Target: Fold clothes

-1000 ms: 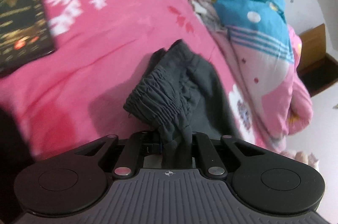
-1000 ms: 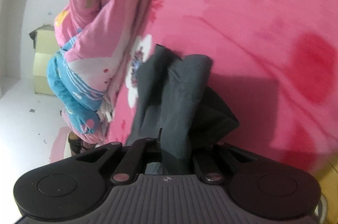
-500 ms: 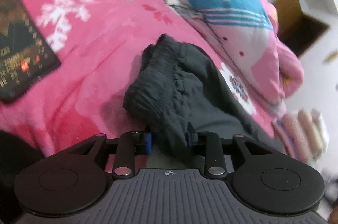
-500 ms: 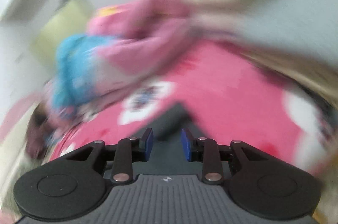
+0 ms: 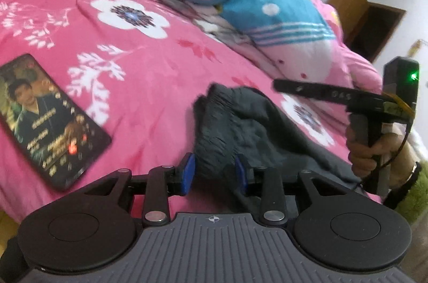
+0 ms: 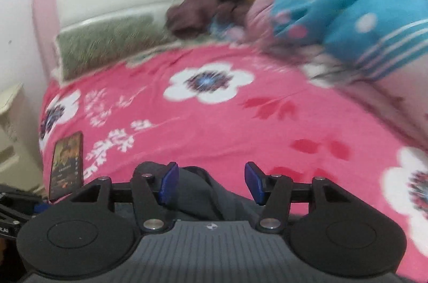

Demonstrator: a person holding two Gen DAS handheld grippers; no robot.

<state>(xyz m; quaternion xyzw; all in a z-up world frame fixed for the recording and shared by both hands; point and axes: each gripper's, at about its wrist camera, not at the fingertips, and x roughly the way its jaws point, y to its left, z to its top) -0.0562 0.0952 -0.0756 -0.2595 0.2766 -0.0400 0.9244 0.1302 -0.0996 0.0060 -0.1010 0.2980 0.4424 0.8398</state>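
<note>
Dark garment [image 5: 240, 122] partly hidden behind left gripper [image 5: 214, 172], right view blurred

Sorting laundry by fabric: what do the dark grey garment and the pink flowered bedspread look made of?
The dark grey garment looks like thin matte woven cloth, maybe cotton blend: it crumples softly, with a gathered elastic band. The pink flowered bedspread looks like smooth printed cotton or polyester, faintly creased. Neither fibre is certain.
</note>
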